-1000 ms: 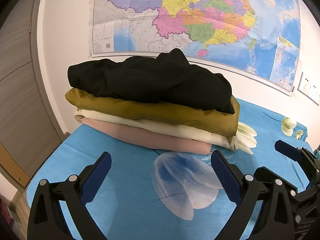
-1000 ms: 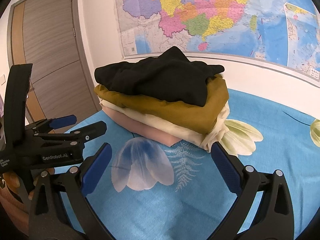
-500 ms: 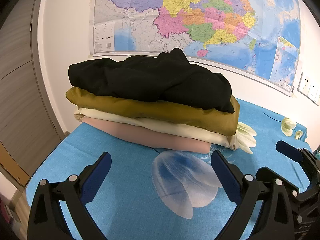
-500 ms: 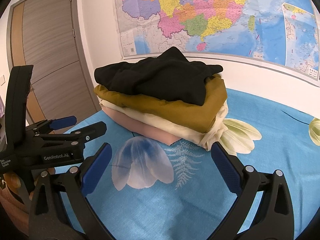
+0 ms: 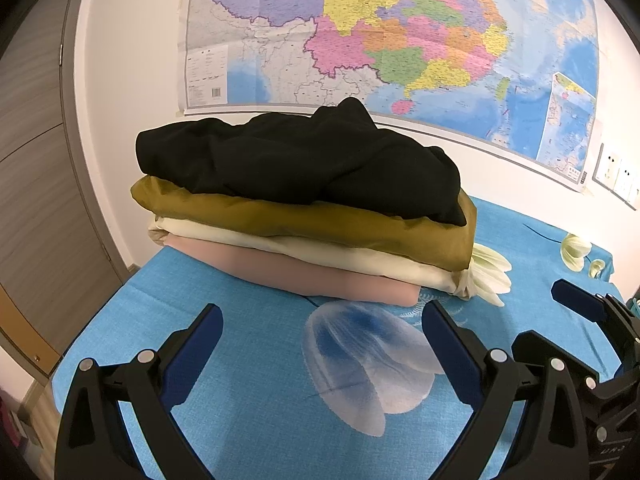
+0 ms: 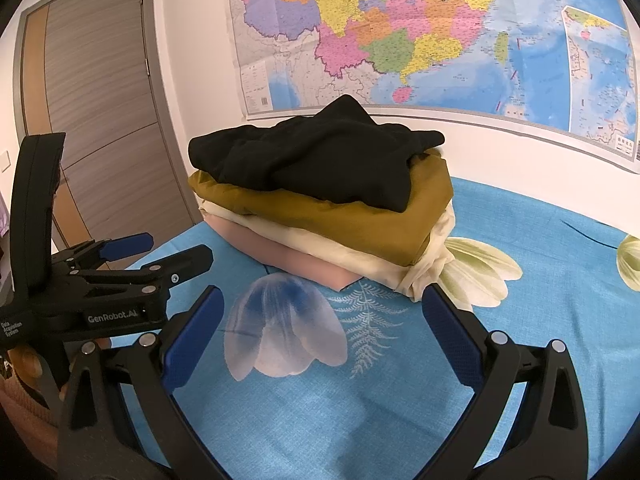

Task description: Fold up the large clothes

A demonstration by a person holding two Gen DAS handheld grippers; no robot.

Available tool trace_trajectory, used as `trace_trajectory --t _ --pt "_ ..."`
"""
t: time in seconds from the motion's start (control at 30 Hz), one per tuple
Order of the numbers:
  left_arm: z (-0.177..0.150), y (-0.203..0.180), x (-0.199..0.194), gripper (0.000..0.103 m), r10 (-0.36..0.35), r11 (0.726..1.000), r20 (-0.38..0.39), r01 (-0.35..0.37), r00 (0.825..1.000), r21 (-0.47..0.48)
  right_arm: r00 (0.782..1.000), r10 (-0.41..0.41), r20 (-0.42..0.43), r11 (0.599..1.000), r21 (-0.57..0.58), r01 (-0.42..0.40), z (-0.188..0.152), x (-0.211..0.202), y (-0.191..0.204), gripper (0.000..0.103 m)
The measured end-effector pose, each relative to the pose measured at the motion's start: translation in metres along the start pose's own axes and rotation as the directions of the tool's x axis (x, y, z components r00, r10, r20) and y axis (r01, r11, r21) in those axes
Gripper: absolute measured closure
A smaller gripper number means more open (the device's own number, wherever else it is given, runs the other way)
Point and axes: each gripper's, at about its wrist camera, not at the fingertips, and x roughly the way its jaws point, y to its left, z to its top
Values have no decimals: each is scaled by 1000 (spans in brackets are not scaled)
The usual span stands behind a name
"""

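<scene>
A stack of folded clothes lies at the back of the blue flowered cloth (image 5: pixel 248 344): a black garment (image 5: pixel 304 160) on top, then a mustard one (image 5: pixel 320 224), a cream one (image 5: pixel 340 250) and a pink one (image 5: pixel 320 276) at the bottom. The stack also shows in the right wrist view, with the black garment (image 6: pixel 320 160) on top. My left gripper (image 5: pixel 322 340) is open and empty, a short way in front of the stack. My right gripper (image 6: pixel 322 328) is open and empty, to the right of the left one.
A large map (image 5: pixel 400 40) hangs on the wall behind the stack. A wooden door (image 6: pixel 100 120) stands at the left. The blue cloth's left edge (image 5: pixel 100 328) drops off near the door. Wall sockets (image 5: pixel 616 168) are at the far right.
Both grippers have drifted back slightly from the stack; otherwise nothing has visibly changed.
</scene>
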Motion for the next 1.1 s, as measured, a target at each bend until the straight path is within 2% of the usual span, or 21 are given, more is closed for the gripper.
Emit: trace_trajectory --t 1.1 --pt "1 -2 -1 7 -2 1000 0 2 1000 8 1000 8 -1 1000 3 -8 -1 0 2 5"
